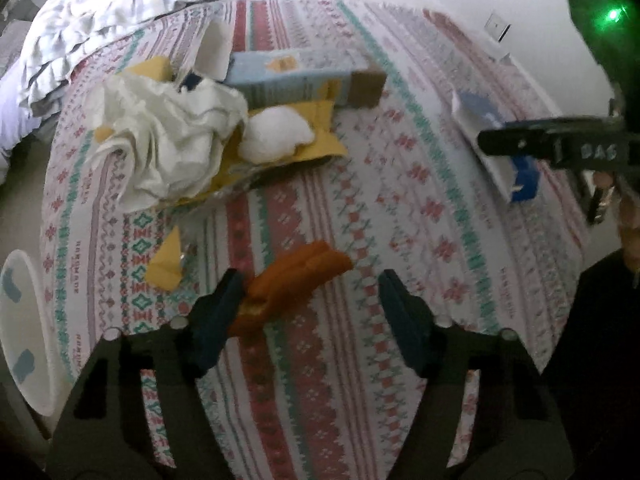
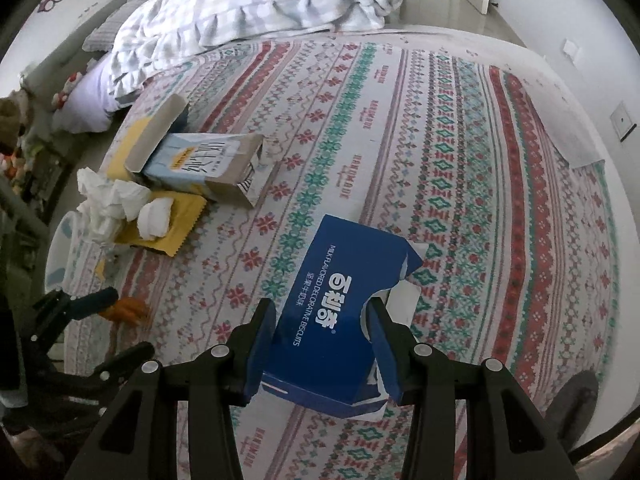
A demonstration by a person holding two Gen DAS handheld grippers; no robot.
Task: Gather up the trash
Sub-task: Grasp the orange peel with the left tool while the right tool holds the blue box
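Low in the right wrist view, the right gripper (image 2: 322, 344) has its two blue-padded fingers (image 2: 260, 344) set on either side of a dark blue biscuit box (image 2: 340, 308), the pads against its long edges, grasping it; the torn white end of the box shows at the right of the frame centre, and the box lies on the patterned bedspread (image 2: 460, 160). Toward the left of that frame sits a heap of rubbish: a pale blue carton (image 2: 200, 164) with an open brown flap, crumpled white tissue (image 2: 112, 200), a white wad (image 2: 156, 216) resting on a yellow wrapper (image 2: 176, 224). At the lower left the left gripper (image 2: 100, 300) appears beside an orange scrap (image 2: 130, 308). Across the top lies a rumpled checked duvet (image 2: 260, 0). From the left wrist view, the left gripper (image 1: 308, 308) has its fingers spread wide and released, with the orange peel-like scrap (image 1: 296, 276) lying on the bedspread (image 1: 400, 200) between them, nearer the left finger (image 1: 218, 308) and seemingly touching it; the picture is blurred. A small yellow piece (image 1: 166, 260) lies just left of it. Higher in the frame are the tissue (image 1: 168, 132), the white wad (image 1: 276, 132), the yellow wrapper (image 1: 320, 136) and the carton (image 1: 296, 76). At the right edge the right gripper (image 1: 560, 148) shows over the blue box (image 1: 524, 180), and a white bin (image 1: 24, 328) stands at the lower left beside the bed.
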